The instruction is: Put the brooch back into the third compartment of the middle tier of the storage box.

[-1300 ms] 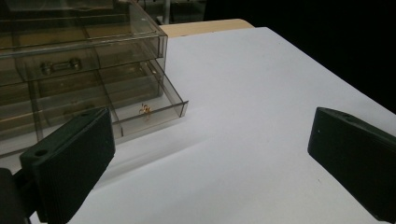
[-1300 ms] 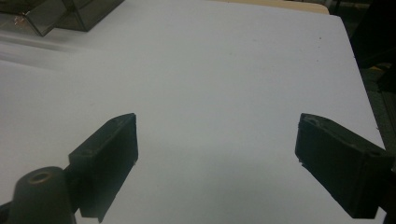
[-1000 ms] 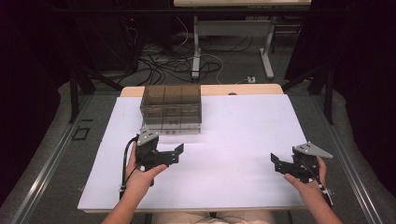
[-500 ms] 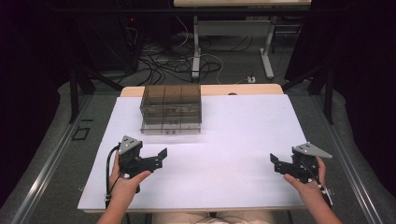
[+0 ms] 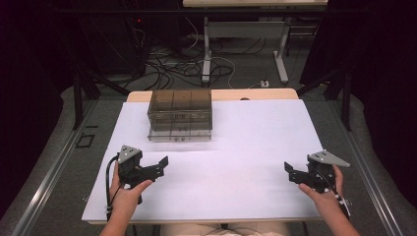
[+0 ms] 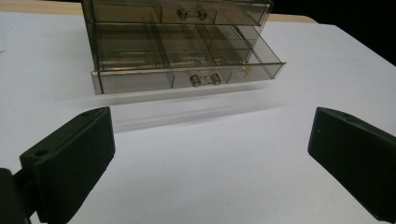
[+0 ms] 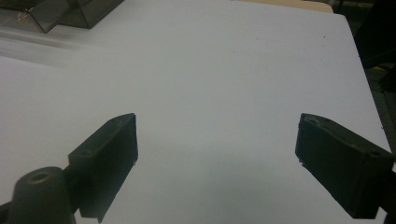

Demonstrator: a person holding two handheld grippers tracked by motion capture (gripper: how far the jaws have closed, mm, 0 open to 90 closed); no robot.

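The drawer box point(image 5: 180, 114) is seen in the upper centre, nearer to the left gripper point(image 5: 160, 164); both grippers are held wide open, empty.

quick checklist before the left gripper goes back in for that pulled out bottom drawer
1. Left gripper open: ok, its jaws stand wide apart with nothing between them.
2. Bottom drawer pulled out: ok, it juts forward of the upper drawer, which sits flush in the drawer box.
3. Drawer handle reachable: ok, it faces the left gripper with bare table in between.
4. Drawer contents: cannot tell; a small pale thing shows near the front right corner, too small to name.
5. Right gripper out of the way: ok, open and held at the near right of the table, well apart from the box.
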